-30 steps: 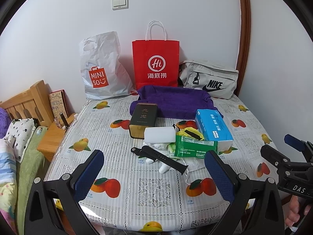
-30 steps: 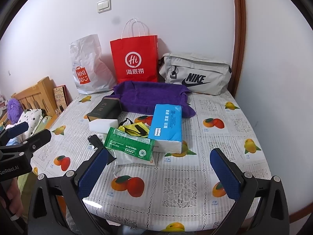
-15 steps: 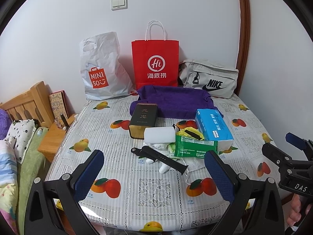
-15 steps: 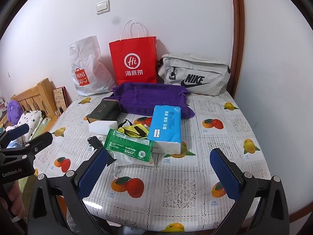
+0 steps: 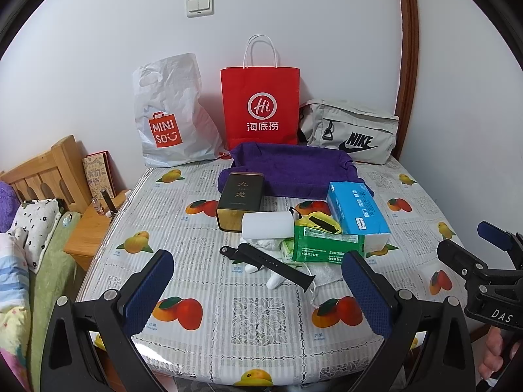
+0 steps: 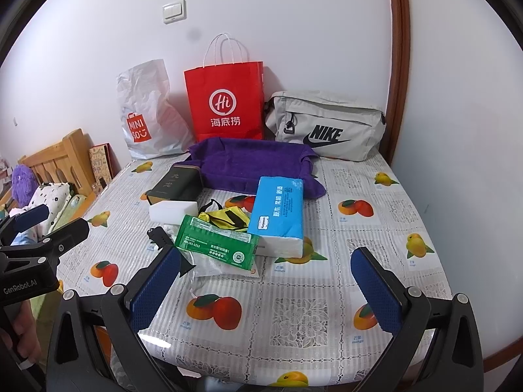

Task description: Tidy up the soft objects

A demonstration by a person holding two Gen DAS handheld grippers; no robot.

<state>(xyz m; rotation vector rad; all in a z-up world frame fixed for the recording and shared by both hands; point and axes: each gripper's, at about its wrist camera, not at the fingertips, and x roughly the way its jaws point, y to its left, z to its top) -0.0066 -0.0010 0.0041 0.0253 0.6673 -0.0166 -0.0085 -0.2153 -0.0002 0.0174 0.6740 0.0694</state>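
Both grippers, left (image 5: 255, 289) and right (image 6: 264, 289), hang spread wide and empty at the table's (image 5: 209, 352) near edge. The blue tissue pack (image 6: 278, 210) lies mid-table, touching the green wipes (image 6: 217, 240). I judge it light and squashy with slick film, so I'd pinch across its narrow sides.

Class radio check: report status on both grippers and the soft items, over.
Left gripper open, empty. Right gripper open, empty. Purple towel, blue tissue pack, green wipes pack untouched. Black watch strap beside the pile.
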